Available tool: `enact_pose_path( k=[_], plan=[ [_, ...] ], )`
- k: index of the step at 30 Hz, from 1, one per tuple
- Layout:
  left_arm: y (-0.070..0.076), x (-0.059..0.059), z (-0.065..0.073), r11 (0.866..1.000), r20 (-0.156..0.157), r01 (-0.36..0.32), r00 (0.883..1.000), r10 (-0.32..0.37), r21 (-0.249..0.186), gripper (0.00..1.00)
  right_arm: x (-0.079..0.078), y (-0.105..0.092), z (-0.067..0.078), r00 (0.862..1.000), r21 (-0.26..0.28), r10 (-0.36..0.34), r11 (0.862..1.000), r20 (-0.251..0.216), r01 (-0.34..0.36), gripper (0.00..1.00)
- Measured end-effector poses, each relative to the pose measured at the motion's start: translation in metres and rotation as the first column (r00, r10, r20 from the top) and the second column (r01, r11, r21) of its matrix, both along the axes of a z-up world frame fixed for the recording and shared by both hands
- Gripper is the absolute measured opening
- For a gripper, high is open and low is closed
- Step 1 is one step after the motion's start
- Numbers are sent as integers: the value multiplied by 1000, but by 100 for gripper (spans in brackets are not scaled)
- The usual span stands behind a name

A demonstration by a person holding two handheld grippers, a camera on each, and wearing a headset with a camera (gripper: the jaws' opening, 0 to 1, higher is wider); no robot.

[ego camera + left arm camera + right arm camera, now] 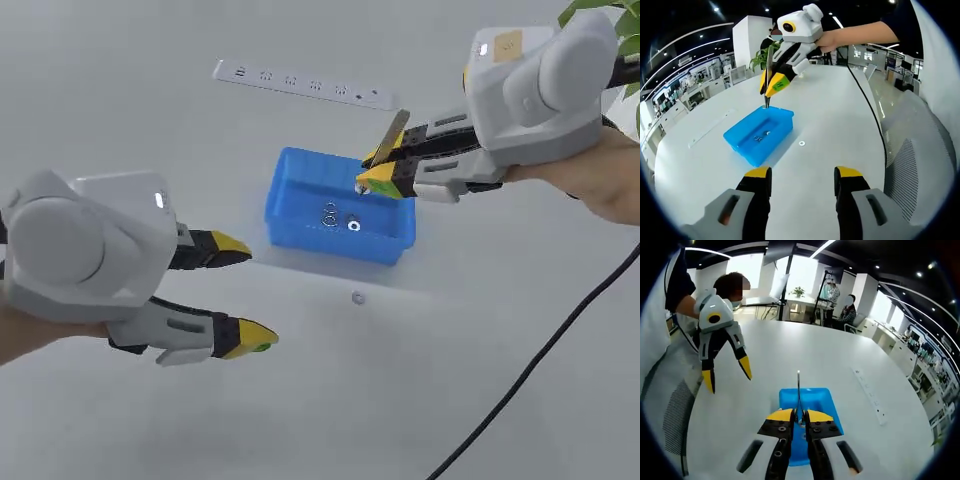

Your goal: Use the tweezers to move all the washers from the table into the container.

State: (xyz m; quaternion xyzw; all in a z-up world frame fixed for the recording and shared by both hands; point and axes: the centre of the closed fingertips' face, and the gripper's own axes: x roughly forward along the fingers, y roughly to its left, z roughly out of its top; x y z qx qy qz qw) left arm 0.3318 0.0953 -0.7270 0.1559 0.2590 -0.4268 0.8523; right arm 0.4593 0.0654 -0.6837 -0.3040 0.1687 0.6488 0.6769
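Left tool: my left tool (252, 294) hangs nearest to me, at the low left of the head view, above bare table. Its two yellow-tipped jaws stand well apart with nothing between them.
Table: the table (150, 420) is plain white and carries everything else here.
Cable: a black cable (540, 350) runs across the near right of the table, towards the right tool.
Loose washer: one loose washer (358, 297) lies flat on the table just in front of the container's near wall, apart from it. In the left gripper view it sits ahead of my open jaws.
Container: the blue container (300, 170) stands open in the middle of the table, beyond the loose washer.
Washers: a few washers (330, 213) lie on the container's floor, close together near its middle.
Right tool: my right tool (385, 170) reaches in from the upper right, above the container's far right corner. Its jaws are closed on the tweezers.
Tweezers: the tweezers (768, 75) hang nearly upright in the left gripper view, tips down over the container's far side. I see a small glint at the tips in the head view, but I cannot tell whether it is a washer.
Strip: a white power strip (305, 85) lies flat beyond the container, well apart from it.
Plant: green leaves of a plant (600, 10) show at the far right corner.
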Motion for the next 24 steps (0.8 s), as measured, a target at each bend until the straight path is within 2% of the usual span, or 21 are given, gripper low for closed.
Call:
enact_pose_path(
  k=[3,4,9,12,15,21,24],
  plan=[
    [3,0,1,999,-8,-36,999,35,-20,63,6,3,-10,1000,-17,1,1000,-4,-1,10],
    [4,0,1,999,-8,-41,999,41,-19,64,15,3,-18,1000,-27,-1,1000,-9,1,10],
    [8,-2,-1,998,-14,-65,998,65,-8,70,21,8,-35,1000,-48,3,999,-21,-4,10],
    [8,-1,2,996,13,-94,995,94,-6,72,22,10,-49,1000,-69,8,998,-25,-10,10],
    [5,-1,2,994,10,-106,994,106,-18,76,25,9,-61,1000,-97,6,995,-27,-9,10],
    [9,0,-3,992,-10,-126,992,126,-19,82,27,9,-70,1000,-110,-2,994,-25,-1,10],
    [11,2,-2,991,-10,-135,991,135,-22,85,28,9,-72,1000,-114,-3,994,-26,0,10]
  ],
)
